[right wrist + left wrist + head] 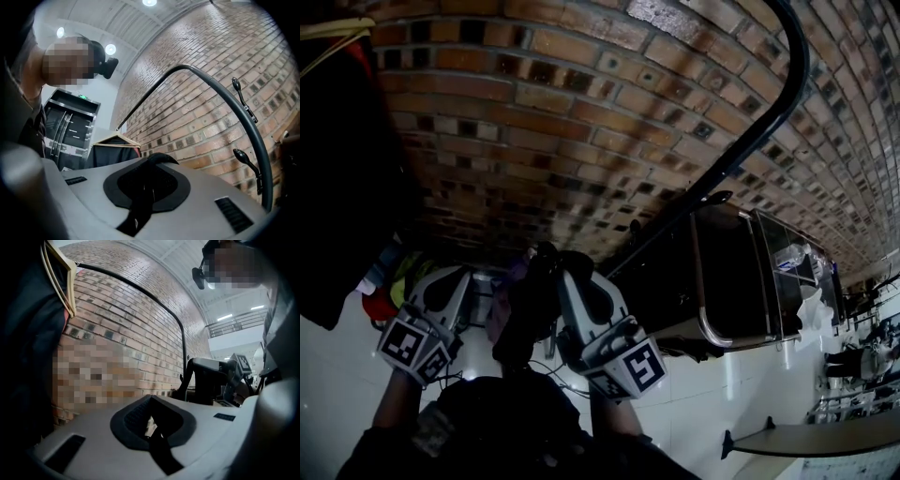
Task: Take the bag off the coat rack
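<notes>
The black coat rack rail (769,122) curves across the brick wall, with hook pegs (243,157) sticking out of it. A dark bag (523,314) hangs low between my two grippers in the head view, off the rail. My right gripper (567,272) points up at the wall, and its jaws are closed on a black strap (161,157) that arcs over their tips. My left gripper (450,275) stands just left of the bag. Its jaws (149,401) meet with only a thin chink, and nothing shows between them.
A dark garment (337,141) on a wooden hanger (61,282) hangs at the left end of the rail. A glass-doored cabinet (741,281) stands to the right on the white floor. Coloured items (394,281) lie on the floor below the garment.
</notes>
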Motion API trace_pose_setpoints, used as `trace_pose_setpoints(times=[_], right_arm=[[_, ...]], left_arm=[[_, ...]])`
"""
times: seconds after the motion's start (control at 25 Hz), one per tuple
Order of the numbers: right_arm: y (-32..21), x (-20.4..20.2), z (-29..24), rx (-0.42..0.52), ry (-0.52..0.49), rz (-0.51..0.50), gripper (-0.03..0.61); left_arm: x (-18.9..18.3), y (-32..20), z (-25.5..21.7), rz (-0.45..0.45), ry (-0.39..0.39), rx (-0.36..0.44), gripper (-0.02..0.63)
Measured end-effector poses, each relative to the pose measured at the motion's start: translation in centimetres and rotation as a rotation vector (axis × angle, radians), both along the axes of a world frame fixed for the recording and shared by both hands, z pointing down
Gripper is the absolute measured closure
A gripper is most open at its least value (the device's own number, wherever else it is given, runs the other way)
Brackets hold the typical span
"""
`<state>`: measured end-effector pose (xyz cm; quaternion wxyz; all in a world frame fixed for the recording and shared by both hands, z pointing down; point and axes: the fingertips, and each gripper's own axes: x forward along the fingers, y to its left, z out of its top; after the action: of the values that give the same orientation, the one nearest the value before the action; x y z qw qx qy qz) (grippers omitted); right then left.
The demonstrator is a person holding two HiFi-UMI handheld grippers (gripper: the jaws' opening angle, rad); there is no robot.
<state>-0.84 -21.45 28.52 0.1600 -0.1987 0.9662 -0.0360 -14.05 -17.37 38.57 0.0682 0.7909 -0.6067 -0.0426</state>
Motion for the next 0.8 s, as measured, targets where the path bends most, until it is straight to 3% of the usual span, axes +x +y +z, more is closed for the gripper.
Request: trace_pose_setpoints(times=[0.32, 0.8], right_arm=[[8.2, -0.6, 2.0, -0.049, 0.017, 0.068, 0.545], [20.7, 1.0, 4.2, -0.112, 0.017, 0.222, 0.546]], left_arm=[[-2.4, 8.7, -0.5, 0.026, -0.003, 0.015, 0.574], [-2.6, 20.2, 0.0, 0.151, 0.015, 0.013, 0.574]])
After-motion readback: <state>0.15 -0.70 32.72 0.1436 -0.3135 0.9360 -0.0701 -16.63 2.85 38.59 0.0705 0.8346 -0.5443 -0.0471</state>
